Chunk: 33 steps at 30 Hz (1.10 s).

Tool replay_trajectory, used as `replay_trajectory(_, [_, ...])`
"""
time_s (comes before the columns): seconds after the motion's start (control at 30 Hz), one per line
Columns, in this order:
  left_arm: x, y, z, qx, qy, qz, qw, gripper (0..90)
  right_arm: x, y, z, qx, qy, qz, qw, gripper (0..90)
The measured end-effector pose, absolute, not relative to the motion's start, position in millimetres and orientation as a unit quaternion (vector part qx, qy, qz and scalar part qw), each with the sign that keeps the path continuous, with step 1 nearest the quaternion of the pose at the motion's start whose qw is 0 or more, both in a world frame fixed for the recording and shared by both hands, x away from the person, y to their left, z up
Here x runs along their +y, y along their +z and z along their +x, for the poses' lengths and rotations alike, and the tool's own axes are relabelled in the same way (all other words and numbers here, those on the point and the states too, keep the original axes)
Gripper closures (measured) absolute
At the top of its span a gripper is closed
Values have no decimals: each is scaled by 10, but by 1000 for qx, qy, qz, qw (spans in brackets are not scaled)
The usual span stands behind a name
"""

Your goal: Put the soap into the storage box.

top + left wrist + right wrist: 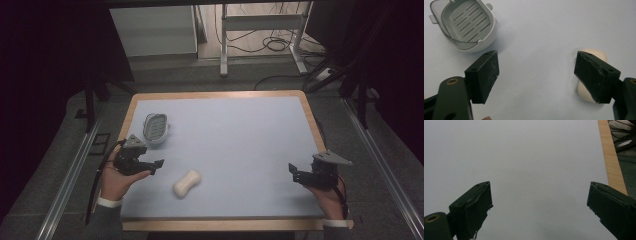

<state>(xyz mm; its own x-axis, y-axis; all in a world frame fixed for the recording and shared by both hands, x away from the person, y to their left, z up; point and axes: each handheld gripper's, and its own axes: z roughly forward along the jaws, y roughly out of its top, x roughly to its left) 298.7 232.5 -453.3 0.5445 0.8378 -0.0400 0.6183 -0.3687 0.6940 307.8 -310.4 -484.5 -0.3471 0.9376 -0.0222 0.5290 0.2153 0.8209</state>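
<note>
A cream, peanut-shaped bar of soap [187,183] lies on the pale blue mat near the front. A white soap dish with a slotted grey insert [155,128] stands at the mat's left side. My left gripper [157,166] hovers just left of the soap, open and holding nothing. In the left gripper view the soap [584,93] peeks out behind the right-hand jaw and the dish [469,23] sits at upper left. My right gripper [293,171] is open over bare mat at the front right, far from both objects; its jaws [537,207] frame bare mat.
The blue mat [240,140] covers a wooden-edged table [310,107]. In the right gripper view the wooden edge [611,157] runs along the right. Beyond the table are a white desk frame [260,30], loose cables on the floor and dark stands at both sides.
</note>
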Motion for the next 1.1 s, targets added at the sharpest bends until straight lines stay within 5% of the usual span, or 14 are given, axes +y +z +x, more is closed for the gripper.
replay_trajectory(1.1, [1818,-4562,2986,397,134,854,309,186,-3115,-4854,3060,735,366,500,275,59])
